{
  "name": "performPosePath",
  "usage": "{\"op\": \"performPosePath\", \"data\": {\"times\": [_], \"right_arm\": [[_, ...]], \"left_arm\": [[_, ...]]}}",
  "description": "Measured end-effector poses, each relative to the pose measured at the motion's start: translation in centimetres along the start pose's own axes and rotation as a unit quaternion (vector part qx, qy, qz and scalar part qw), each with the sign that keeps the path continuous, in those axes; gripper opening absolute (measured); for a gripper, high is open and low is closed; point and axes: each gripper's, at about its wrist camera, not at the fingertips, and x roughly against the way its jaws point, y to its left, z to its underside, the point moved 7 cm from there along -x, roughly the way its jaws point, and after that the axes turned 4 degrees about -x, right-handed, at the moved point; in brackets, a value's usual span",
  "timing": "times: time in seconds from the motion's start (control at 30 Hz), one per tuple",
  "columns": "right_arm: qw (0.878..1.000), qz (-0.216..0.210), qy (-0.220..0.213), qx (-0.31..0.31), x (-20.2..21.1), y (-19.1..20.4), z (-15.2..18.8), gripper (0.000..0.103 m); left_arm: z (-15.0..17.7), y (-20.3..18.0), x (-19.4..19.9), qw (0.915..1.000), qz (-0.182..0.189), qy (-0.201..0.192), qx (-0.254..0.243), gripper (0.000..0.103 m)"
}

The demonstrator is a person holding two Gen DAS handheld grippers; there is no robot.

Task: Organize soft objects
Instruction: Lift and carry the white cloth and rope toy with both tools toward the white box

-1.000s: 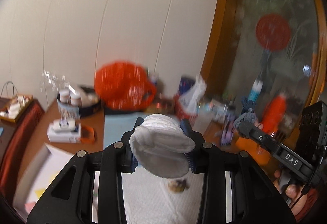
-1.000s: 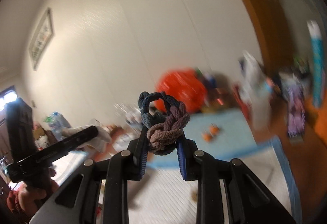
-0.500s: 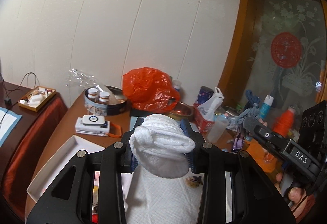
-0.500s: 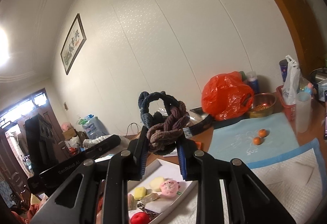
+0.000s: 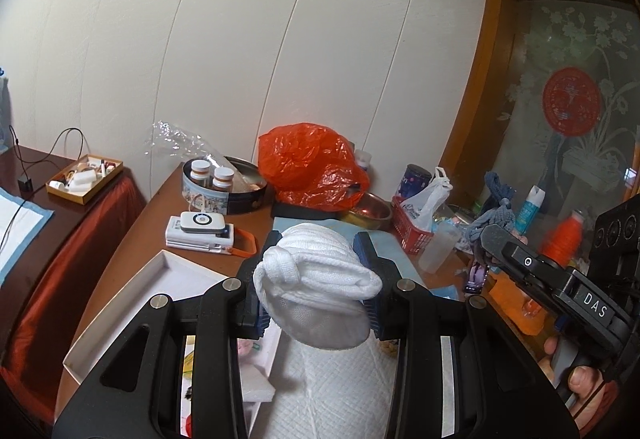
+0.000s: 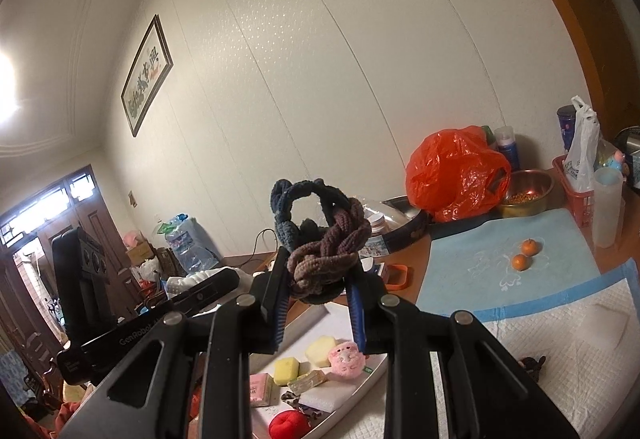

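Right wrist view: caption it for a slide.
Right gripper clamps a braided knit bundle above a white tray of soft toys.

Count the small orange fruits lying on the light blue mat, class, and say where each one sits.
2. One orange fruit sits farther back on the light blue mat; the other lies just in front of it, close beside. None looks hidden.

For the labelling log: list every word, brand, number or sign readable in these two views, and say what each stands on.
"DAS": on the black body of the right tongs, seen from the left wrist.
"GenRobot": on the black body of the left tongs, seen from the right wrist; what follows is hidden.
Framed wall picture: large Chinese characters, too blurred to read.
Round red emblem on the frosted glass door: unreadable.
White plastic bag, two brown pill bottles: print too small.
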Motion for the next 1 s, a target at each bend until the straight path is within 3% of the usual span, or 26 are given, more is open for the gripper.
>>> {"op": "performPosePath", "data": {"times": [1.0], "right_arm": [[0.998,-0.018,0.054,0.006,-4.8,3.8,3.4,0.025]], "left_arm": [[1.6,7.2,2.0,0.9984,-0.048,0.011,0.027,0.036]]}}
